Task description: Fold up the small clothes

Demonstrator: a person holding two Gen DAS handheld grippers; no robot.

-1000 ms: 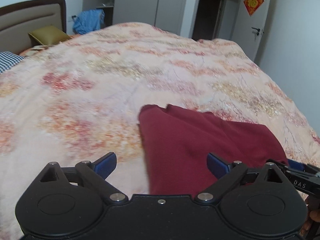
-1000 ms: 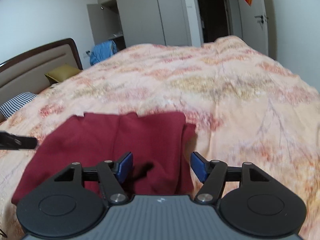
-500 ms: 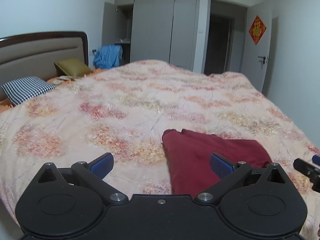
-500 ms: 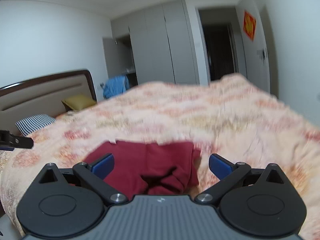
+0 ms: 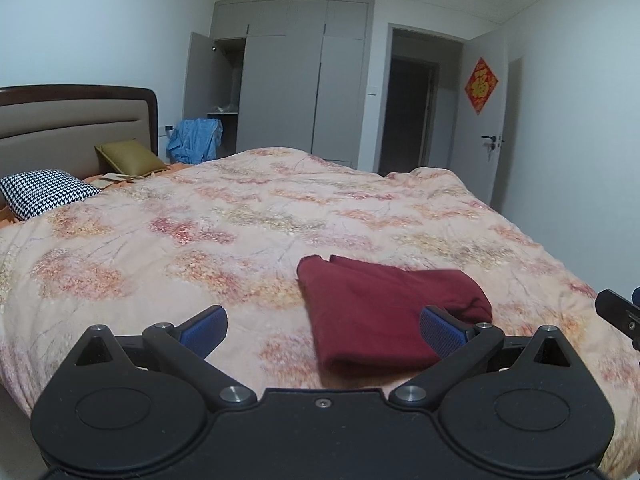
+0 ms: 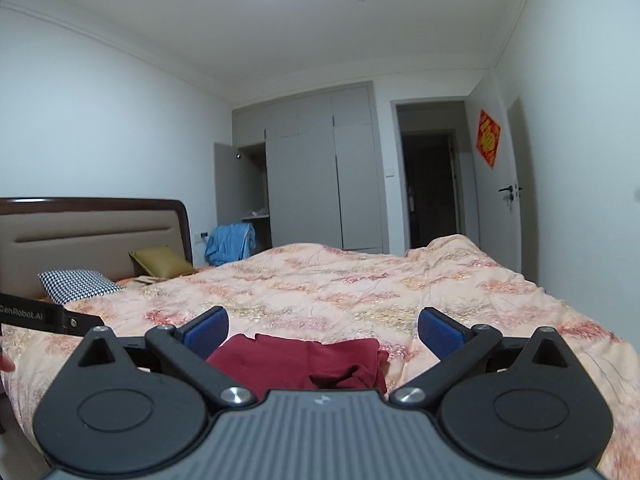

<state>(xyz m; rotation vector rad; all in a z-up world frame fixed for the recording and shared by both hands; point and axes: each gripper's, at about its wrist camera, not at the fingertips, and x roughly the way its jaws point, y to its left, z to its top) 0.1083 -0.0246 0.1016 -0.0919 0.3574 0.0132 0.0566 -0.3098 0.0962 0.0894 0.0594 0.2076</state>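
Observation:
A dark red folded garment (image 5: 380, 312) lies on the floral quilt near the bed's front edge; its right end is bunched. In the right wrist view the same garment (image 6: 308, 364) shows low between the fingers, partly hidden by the gripper body. My left gripper (image 5: 322, 328) is open and held back from the cloth, nothing between its blue pads (image 5: 204, 328). My right gripper (image 6: 322, 330) is open wide and empty, raised above the garment and pointing level across the bed. Its tip (image 5: 618, 314) shows at the right edge of the left wrist view.
The floral quilt (image 5: 280, 216) covers a wide bed. A houndstooth pillow (image 5: 44, 196) and an olive pillow (image 5: 128, 158) lie by the headboard (image 5: 72, 128). A blue garment (image 5: 196, 140) hangs near the grey wardrobe (image 5: 292, 88). A doorway (image 5: 412, 116) and door stand at the back right.
Both grippers have pulled back and up from the red garment, which now lies released and smaller in view. The right jaws widened from partly open to fully open.

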